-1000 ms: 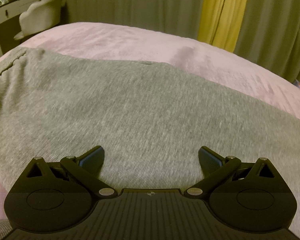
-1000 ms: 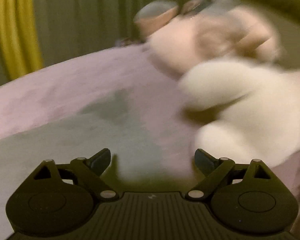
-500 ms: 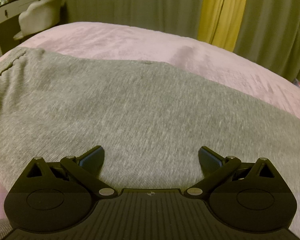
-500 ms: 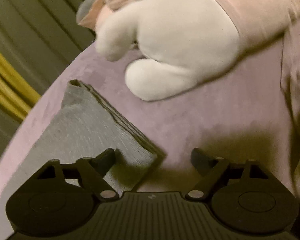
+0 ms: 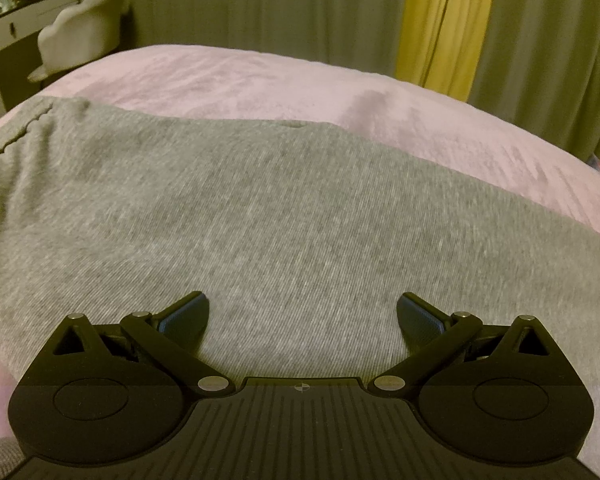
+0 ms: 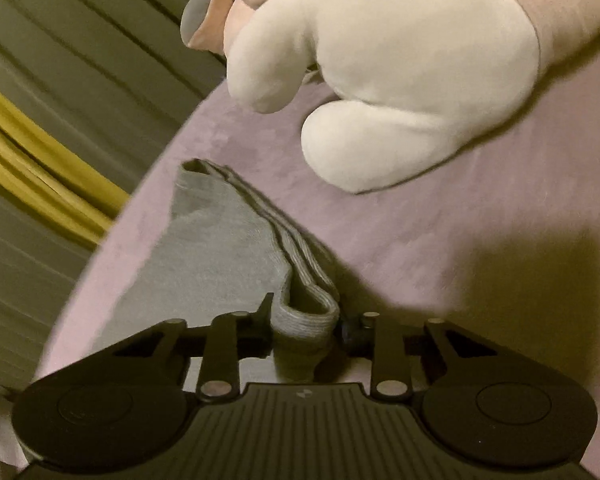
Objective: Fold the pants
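Materials and finishes on the bed.
Pants [image 5: 284, 216]: grey, finely ribbed matt knit, cuff [image 6: 304, 316] thicker ribbing. Bed cover [image 5: 228, 76]: pink, velvety nap. Plush toy [image 6: 400, 60]: smooth white pile. Left gripper [image 5: 302, 314]: matt black plastic, metal pins. Curtains [image 5: 260, 4]: matt cloth.

Plush toy [image 6: 400, 72] (top cut off)

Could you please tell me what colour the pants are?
Heather grey pants, clearest in the left wrist view.
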